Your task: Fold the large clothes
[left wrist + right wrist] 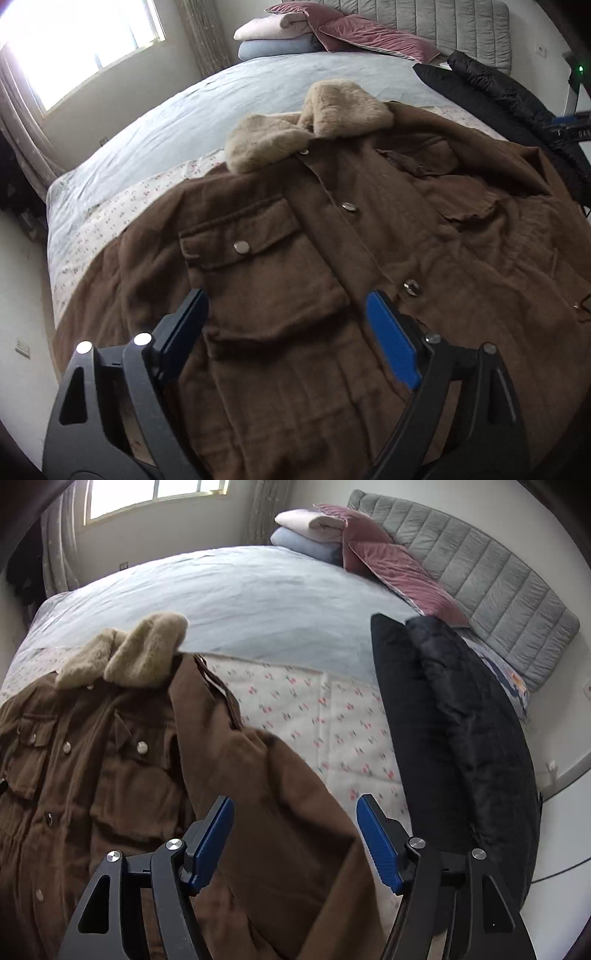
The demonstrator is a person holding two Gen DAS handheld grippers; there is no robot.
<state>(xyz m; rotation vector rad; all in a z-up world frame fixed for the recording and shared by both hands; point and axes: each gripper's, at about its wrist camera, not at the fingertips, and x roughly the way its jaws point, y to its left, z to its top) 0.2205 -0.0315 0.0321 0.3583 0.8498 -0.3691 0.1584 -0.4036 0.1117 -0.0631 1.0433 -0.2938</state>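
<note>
The bed (258,590) carries 1 brown coat (332,295) with 1 tan fur collar (306,125), lying at the near edge, and 1 black jacket (461,720) along the right edge. On the coat's front, the left wrist view shows 4 metal snaps (349,206) and 2 flap pockets (243,236). At the head edge lie 2 stacked pillows (306,531), 1 white on 1 blue, and 1 pink quilt (388,565); 2 grippers show, left (286,306) and right (295,812).

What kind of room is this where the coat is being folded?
Most likely a bedroom at home. The brown coat lies on a wide bed with a padded grey headboard, pillows are stacked at its head, and a curtained window is behind.
</note>
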